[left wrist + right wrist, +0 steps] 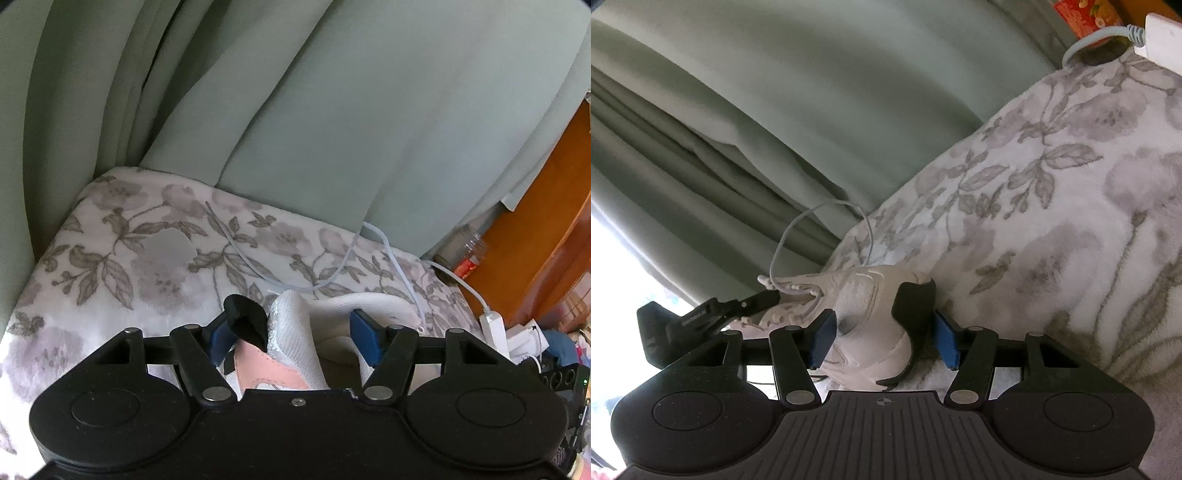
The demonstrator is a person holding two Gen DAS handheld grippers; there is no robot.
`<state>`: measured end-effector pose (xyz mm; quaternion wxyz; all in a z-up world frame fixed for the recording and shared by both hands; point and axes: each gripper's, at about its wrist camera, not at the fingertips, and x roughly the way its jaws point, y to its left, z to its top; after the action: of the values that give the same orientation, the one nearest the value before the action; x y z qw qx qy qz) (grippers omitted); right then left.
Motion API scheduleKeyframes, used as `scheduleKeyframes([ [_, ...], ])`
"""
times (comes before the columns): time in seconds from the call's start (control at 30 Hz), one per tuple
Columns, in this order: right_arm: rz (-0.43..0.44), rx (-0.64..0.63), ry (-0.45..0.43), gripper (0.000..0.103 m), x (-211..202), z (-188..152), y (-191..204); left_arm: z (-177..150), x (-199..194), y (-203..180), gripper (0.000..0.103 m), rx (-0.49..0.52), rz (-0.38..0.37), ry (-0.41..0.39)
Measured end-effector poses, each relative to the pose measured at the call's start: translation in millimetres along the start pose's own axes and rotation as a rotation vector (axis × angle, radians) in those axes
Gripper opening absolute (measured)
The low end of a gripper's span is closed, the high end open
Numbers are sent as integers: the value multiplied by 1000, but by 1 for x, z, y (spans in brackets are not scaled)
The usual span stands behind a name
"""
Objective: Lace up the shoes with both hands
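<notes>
1. Sitting between the left gripper's [293, 338] half-spread blue pads: the white mesh sneaker with pink trim [291, 332], pads not visibly pressing.
2. Right gripper [884, 338] straddles that sneaker's heel, blue pads flanking it with gaps showing.
3. Thin white lace [820, 236] loops up beyond it, above the floral blanket [1052, 206].

Floral blanket [122, 236] (grey-leaved) bears shoe [295, 332], cable [236, 251].

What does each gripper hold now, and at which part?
Both have the white sneaker between their jaws: the right gripper across its black-trimmed heel, the left gripper across its knit upper. Whether the pads press firmly cannot be told.
</notes>
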<state>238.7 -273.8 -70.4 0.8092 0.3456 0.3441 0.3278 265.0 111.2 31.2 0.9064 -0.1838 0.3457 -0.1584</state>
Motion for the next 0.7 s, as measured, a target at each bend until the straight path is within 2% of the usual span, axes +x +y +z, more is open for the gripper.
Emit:
scheduleKeyframes([
  [0.13, 11, 3, -12, 55, -9, -2, 1, -2, -3, -4, 63, 6, -23, 9],
  [0.47, -38, 8, -18, 55, -47, -13, 2, -16, -13, -36, 63, 63, -69, 46],
  [0.7, -45, 10, -27, 54, -58, -18, 0, -20, -12, -40, 63, 61, -57, 42],
])
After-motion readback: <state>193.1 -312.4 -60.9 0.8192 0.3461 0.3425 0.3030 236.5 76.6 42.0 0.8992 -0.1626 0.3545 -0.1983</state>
